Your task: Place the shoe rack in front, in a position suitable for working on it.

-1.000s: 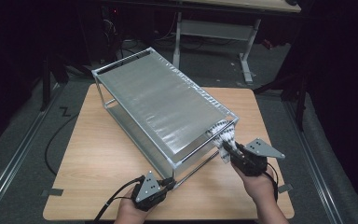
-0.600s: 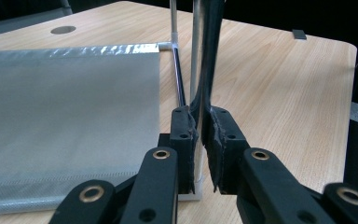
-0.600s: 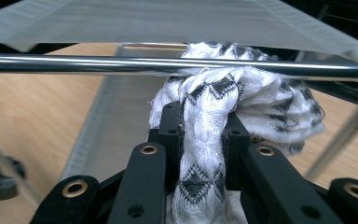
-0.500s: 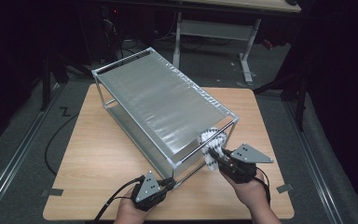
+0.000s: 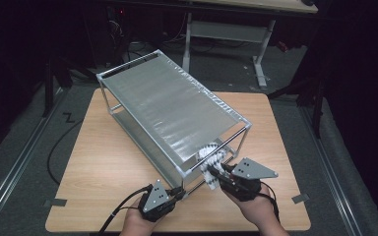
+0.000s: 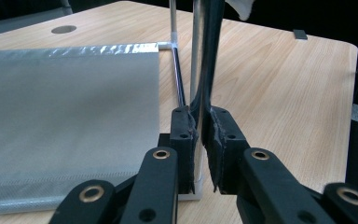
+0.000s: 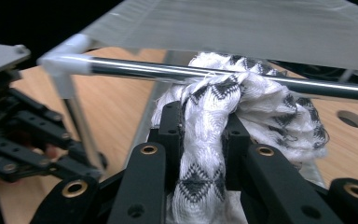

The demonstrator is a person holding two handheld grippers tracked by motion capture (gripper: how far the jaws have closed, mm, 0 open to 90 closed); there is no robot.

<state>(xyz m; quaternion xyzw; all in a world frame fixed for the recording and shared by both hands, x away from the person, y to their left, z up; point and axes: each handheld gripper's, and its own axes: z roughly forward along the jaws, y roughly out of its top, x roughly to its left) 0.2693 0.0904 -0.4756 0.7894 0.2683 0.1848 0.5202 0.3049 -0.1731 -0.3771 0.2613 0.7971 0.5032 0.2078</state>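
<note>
My left gripper (image 5: 179,192) was squeezed tight on the shiny corner post (image 6: 196,70) of the rack (image 5: 172,110), low down near the wooden table (image 5: 98,167). It sat at the near corner of the rack. My right gripper (image 5: 219,172) pinched a bunched white cloth with black zigzags (image 7: 223,107). The cloth was at the open end of the rack, right under the top metal bar (image 7: 177,71) and touching it. The grey mesh shelf (image 6: 65,116) lay flat beside the post. My two grippers were near each other.
</note>
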